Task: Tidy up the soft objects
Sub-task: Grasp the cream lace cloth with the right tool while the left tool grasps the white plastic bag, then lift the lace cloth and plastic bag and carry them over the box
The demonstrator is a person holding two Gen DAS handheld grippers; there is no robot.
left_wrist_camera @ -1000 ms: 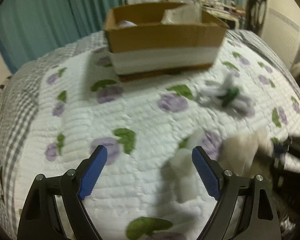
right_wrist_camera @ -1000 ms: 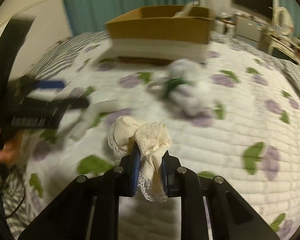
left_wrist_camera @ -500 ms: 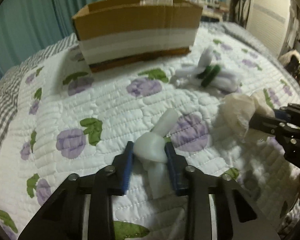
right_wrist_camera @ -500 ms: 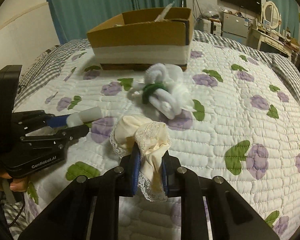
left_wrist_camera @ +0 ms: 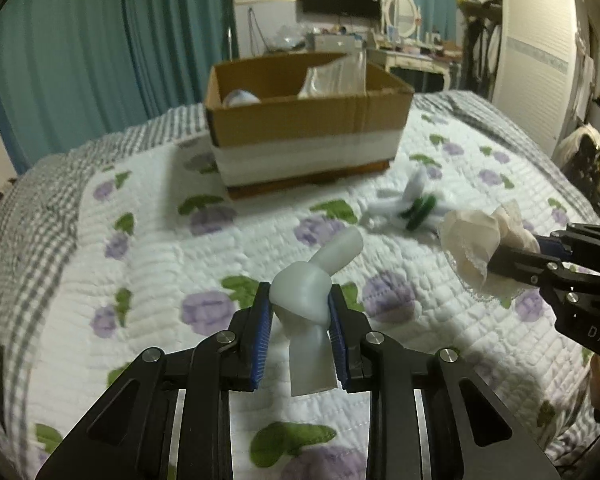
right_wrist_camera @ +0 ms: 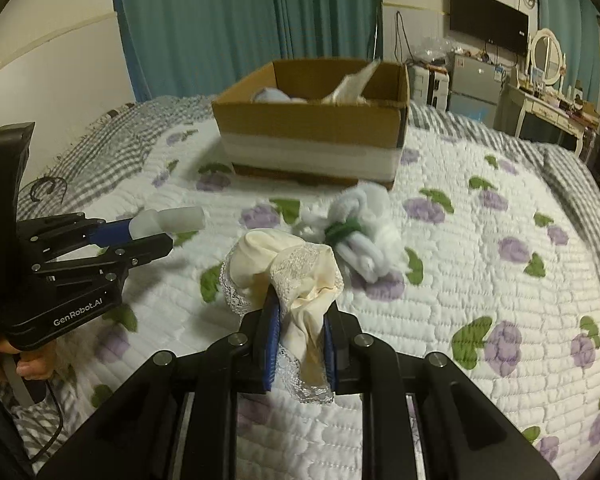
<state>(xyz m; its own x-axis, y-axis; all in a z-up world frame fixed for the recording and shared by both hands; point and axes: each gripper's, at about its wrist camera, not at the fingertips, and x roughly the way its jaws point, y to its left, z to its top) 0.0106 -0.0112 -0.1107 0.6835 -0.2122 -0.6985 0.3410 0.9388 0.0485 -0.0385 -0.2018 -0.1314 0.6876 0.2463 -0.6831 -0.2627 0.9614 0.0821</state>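
Note:
My left gripper [left_wrist_camera: 299, 312] is shut on a knotted white sock [left_wrist_camera: 312, 292] and holds it above the quilt; it also shows in the right wrist view [right_wrist_camera: 176, 219]. My right gripper [right_wrist_camera: 299, 320] is shut on a cream lace-trimmed cloth bundle [right_wrist_camera: 288, 268], which also shows at the right of the left wrist view [left_wrist_camera: 476, 236]. A white bundle tied with a green band [right_wrist_camera: 360, 232] lies on the quilt between the grippers and the cardboard box [right_wrist_camera: 312, 128]. The box [left_wrist_camera: 304, 120] holds a pale rolled item and a crumpled light piece.
The bed's quilt [left_wrist_camera: 160, 280] is white with purple flowers and a grey checked border. Teal curtains [right_wrist_camera: 240, 20] hang behind the box. A dresser with a mirror [right_wrist_camera: 548, 80] and a wardrobe [left_wrist_camera: 540, 60] stand beyond the bed.
My left gripper has closed on the knotted white sock and lifted it off the quilt. My right gripper keeps its hold on the cream cloth and has risen a little.

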